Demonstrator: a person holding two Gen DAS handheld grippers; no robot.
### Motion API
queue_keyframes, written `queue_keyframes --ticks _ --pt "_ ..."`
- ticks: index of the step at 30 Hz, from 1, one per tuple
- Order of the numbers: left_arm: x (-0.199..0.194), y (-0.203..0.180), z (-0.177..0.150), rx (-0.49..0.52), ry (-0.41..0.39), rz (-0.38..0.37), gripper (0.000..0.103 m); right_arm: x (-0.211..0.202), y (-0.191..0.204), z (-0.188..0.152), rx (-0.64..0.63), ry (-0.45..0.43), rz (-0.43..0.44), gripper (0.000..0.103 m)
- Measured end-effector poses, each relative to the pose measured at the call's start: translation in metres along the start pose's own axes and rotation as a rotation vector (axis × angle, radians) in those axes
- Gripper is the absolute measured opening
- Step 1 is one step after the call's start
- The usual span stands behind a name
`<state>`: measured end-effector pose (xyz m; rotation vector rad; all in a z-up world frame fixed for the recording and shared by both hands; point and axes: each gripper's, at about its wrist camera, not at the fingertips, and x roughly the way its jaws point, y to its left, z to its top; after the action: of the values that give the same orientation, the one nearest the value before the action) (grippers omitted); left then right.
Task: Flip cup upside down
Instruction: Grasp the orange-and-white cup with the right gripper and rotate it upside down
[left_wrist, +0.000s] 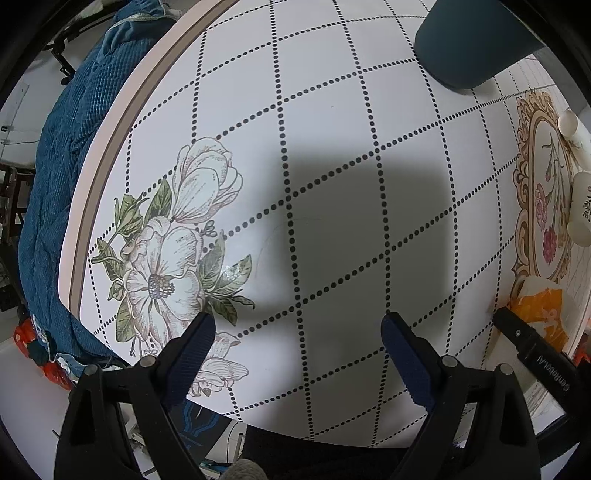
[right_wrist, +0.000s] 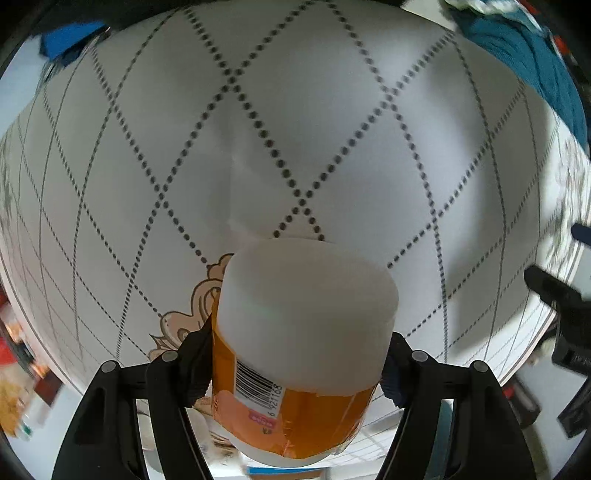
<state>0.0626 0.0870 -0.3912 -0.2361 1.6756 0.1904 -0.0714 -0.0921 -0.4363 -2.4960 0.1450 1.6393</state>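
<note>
The right tool (right_wrist: 295, 365) clamps the cup (right_wrist: 295, 350) over the desk (right_wrist: 295, 129); rotate slowly, grip firm. The left tool (left_wrist: 299, 350) gapes, holding nothing.

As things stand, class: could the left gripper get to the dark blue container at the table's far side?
Probably yes. The left gripper is open and holds nothing, and only bare tablecloth lies between it and the dark blue container.
</note>
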Motion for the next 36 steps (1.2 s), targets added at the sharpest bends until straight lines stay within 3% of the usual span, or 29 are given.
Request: queue_keyframes --ticks 8,16,25,36 --pt "-0.008 -0.01 -0.001 0.02 -0.012 0.014 0.092 -0.006 -0.023 0.005 0.197 -0.006 0.071 0.074" --pt "-0.017 -0.015 -0.006 0.04 -0.019 0.021 0.092 -0.005 -0.057 -0.003 0.526 -0.018 0.174 0.074" --pt "-0.024 -0.03 -0.012 0.086 -0.025 0.036 0.092 0.018 -0.084 -0.025 0.975 -0.03 0.39 0.074" --pt "-0.027 -0.056 -0.018 0.139 -0.025 0.049 0.092 0.065 -0.077 -0.065 1.554 -0.032 0.75 0.074"
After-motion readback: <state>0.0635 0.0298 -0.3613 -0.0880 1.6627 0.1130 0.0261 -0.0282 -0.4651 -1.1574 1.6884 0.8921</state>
